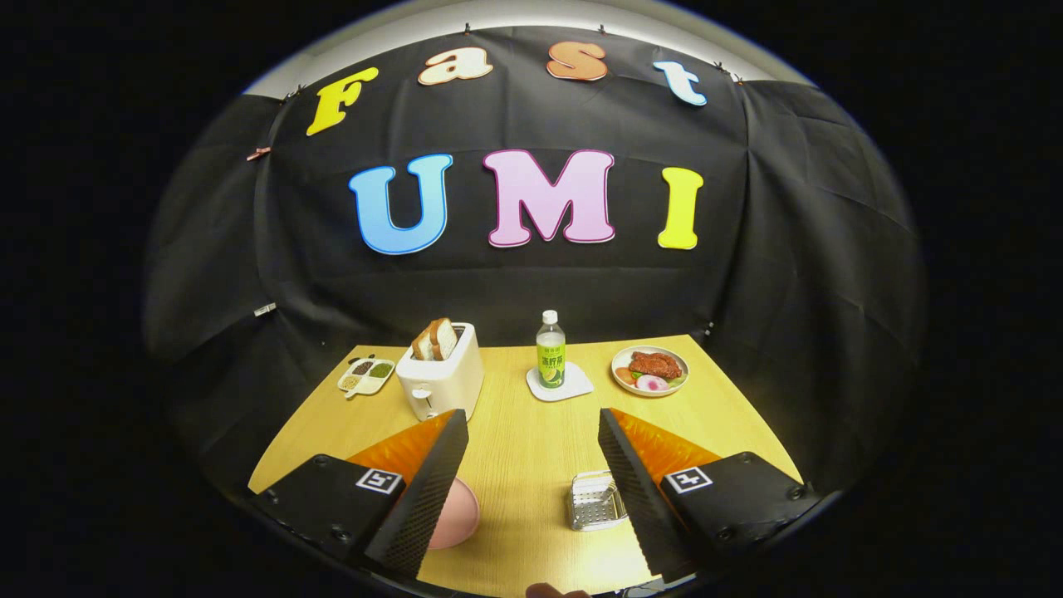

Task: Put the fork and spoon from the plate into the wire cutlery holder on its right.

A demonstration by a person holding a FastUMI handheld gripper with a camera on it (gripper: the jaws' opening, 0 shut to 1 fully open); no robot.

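Tool [531, 423] open; bottle [550, 350] label unreadable.

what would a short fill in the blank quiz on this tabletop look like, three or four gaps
1. The slices of bread stand in the cream ____.
2. The green-labelled plastic bottle stands on a white ____.
3. The gripper hangs with its fingers ____, nothing between them.
4. The wire cutlery holder lies to the ____ of the pink round plate.

Missing words: toaster; coaster; open; right
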